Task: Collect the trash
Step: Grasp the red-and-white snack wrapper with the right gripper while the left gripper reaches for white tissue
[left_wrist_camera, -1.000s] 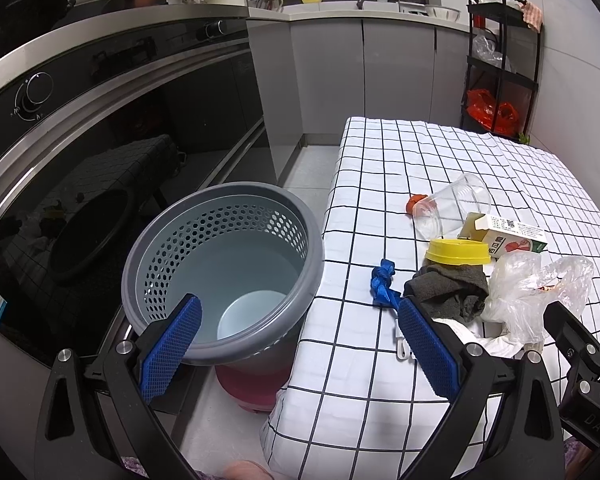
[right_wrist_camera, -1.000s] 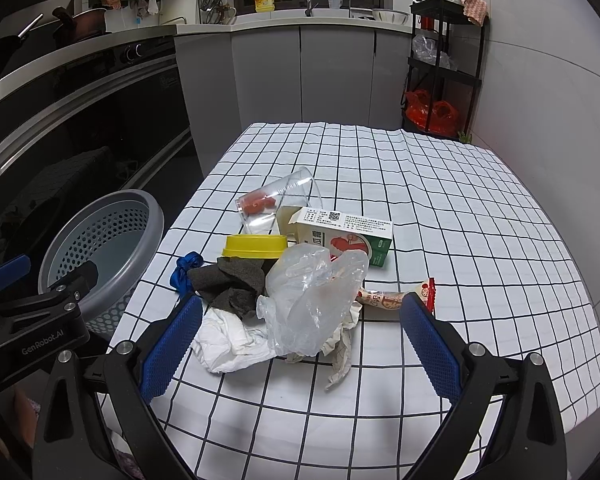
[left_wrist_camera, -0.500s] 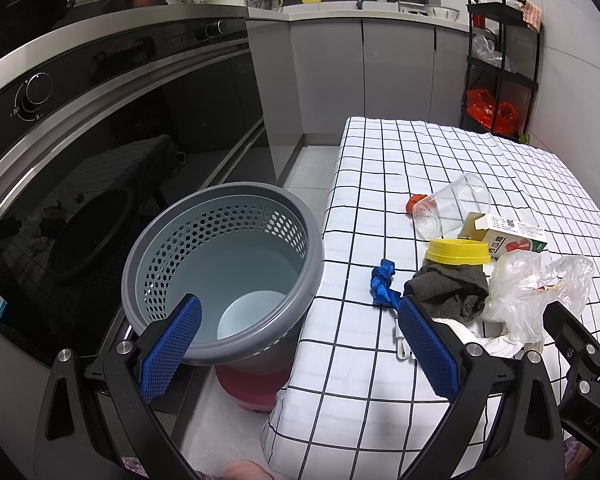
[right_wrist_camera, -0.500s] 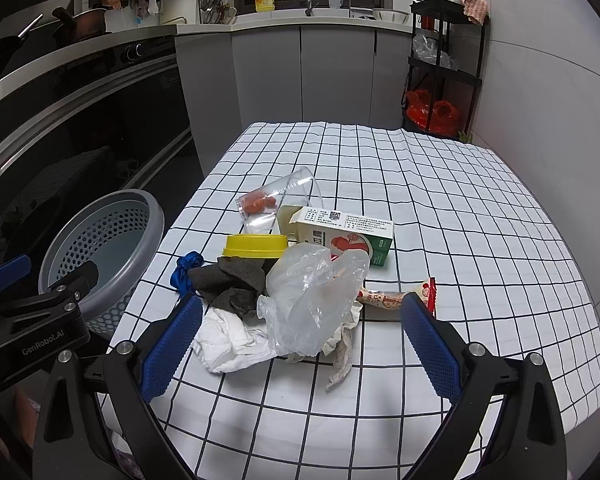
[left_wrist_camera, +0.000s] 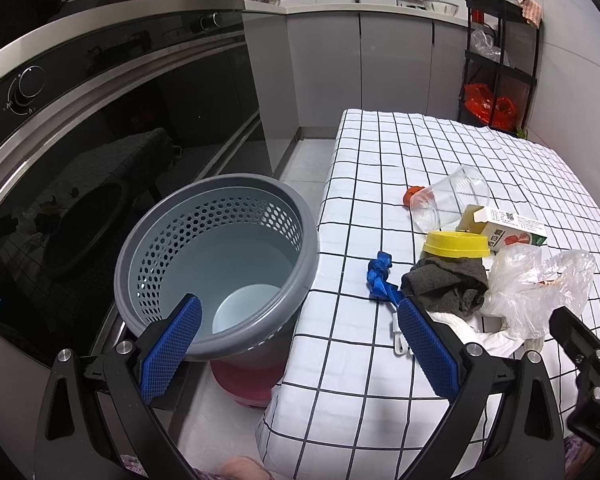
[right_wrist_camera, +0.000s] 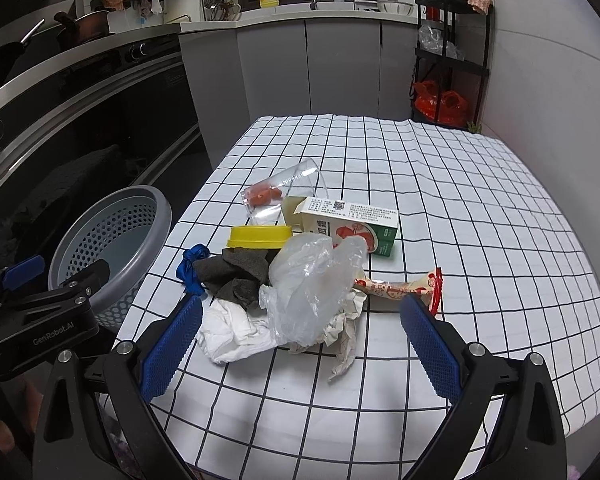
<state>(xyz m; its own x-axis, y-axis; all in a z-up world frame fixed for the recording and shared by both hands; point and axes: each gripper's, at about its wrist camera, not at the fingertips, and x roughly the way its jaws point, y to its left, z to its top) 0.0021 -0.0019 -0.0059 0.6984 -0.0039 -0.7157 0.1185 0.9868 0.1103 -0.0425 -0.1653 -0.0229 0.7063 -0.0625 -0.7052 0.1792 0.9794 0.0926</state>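
While on its side, clear cup [right_wrist_camera: 283, 196], mouth toward far end; both hand-held grippers agape.

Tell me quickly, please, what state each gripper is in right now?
Left gripper: open, holding nothing, beside the grey basket.
Right gripper: open, holding nothing, facing the trash pile.

Checked tablecloth [right_wrist_camera: 440, 200] bears carton [right_wrist_camera: 356, 232], plastic bag [right_wrist_camera: 312, 280], tipped cup [right_wrist_camera: 288, 192].
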